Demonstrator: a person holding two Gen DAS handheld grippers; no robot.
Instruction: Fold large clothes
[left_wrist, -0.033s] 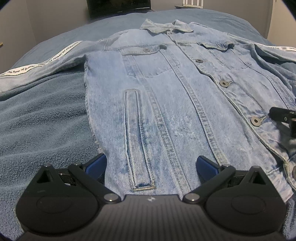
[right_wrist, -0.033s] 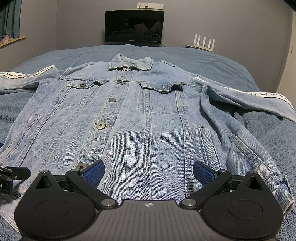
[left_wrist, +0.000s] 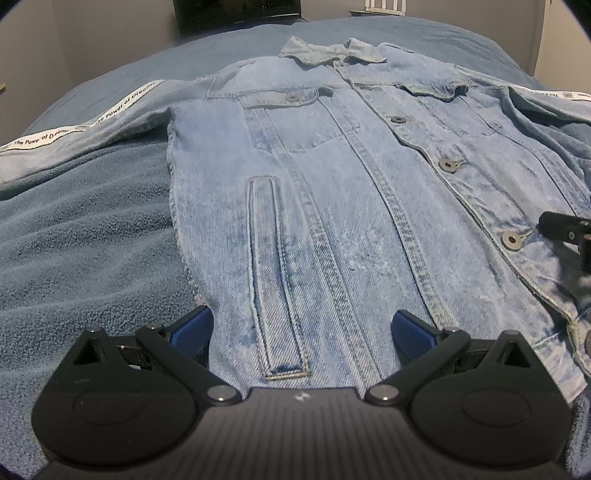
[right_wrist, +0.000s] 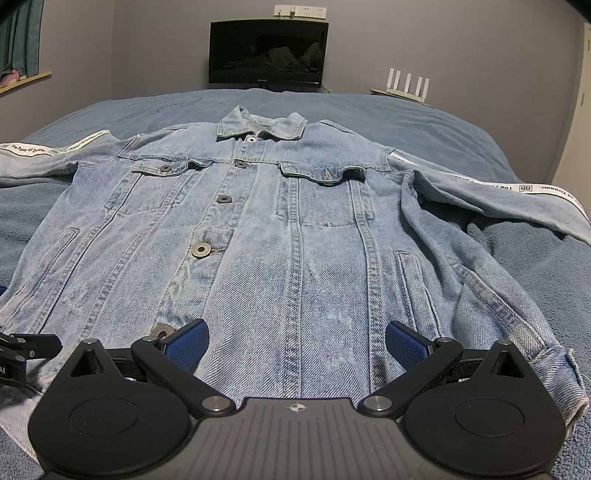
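Note:
A light blue denim jacket (left_wrist: 332, 206) lies flat, front up and buttoned, on a blue fleece-covered bed (left_wrist: 81, 236); it also shows in the right wrist view (right_wrist: 280, 236). Both sleeves spread outward, each with a white printed stripe (left_wrist: 85, 127) (right_wrist: 524, 186). My left gripper (left_wrist: 301, 328) is open and empty over the hem at the jacket's left half, by the slit pocket. My right gripper (right_wrist: 295, 341) is open and empty over the hem at the right half. Each gripper's edge shows in the other view (left_wrist: 565, 229) (right_wrist: 26, 347).
A dark monitor (right_wrist: 267, 53) stands beyond the bed's far edge against the grey wall. A white router with antennas (right_wrist: 406, 83) sits to its right. A wooden ledge with a curtain (right_wrist: 22, 79) is at the far left. Blue bedcover surrounds the jacket.

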